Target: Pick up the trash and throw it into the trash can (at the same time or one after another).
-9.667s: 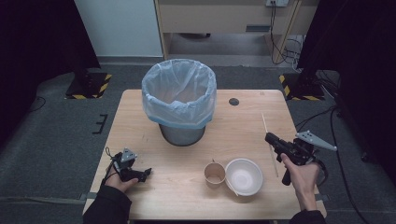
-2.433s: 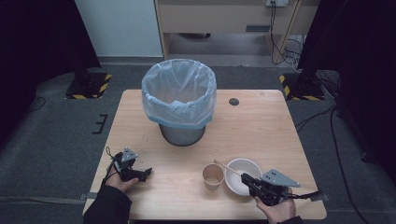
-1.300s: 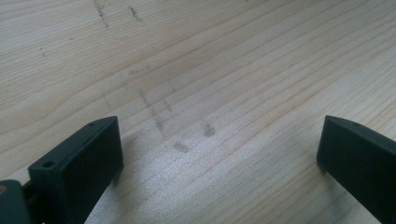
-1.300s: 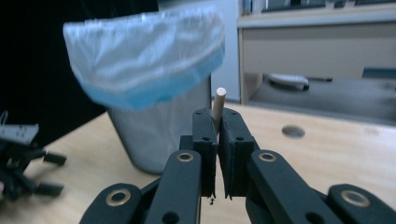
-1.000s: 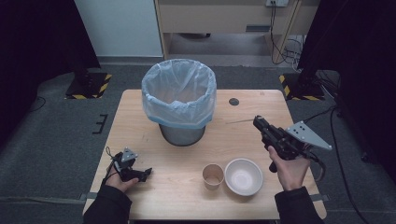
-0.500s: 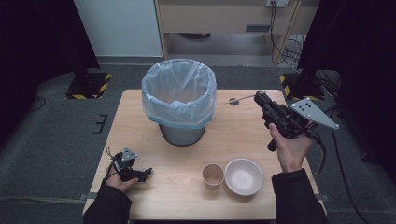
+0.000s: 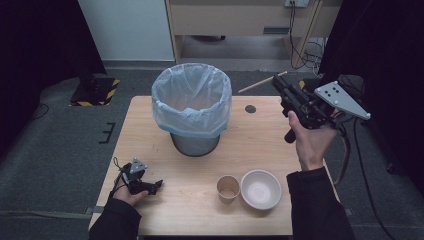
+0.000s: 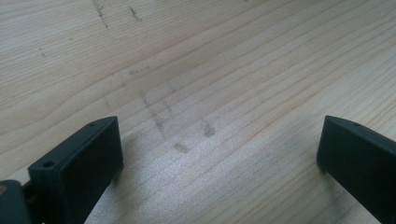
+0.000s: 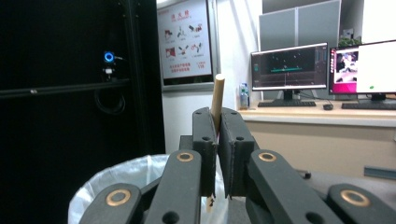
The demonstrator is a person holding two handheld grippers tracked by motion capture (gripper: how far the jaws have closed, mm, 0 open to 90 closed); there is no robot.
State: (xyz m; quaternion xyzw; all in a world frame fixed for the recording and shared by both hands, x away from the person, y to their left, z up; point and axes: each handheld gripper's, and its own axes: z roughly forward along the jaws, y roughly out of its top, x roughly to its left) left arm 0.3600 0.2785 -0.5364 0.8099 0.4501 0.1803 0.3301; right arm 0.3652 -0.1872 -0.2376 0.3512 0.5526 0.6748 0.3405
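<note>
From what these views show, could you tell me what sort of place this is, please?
Most likely an indoor lab or office set up for recording: a wooden table walled by black curtains, lit computer monitors on a desk, and a poster on the wall.

A light wooden tabletop (image 7: 150,130) fills the middle of the frame, with grey floor around it. At upper centre stands a metal bin (image 7: 194,142) lined with a pale blue plastic bag (image 7: 191,97). At the right, a hand (image 7: 311,142) raises the right gripper (image 7: 280,86) above the tabletop's right edge, its jaws closed on a thin wooden stick (image 7: 256,84) that points left toward the bin's rim. At lower left, the left gripper (image 7: 156,185) rests on the tabletop in the other hand. Near the lower edge, a paper cup (image 7: 228,189) stands just beside a white bowl (image 7: 261,189). A small dark disc (image 7: 250,109) lies right of the bin
</note>
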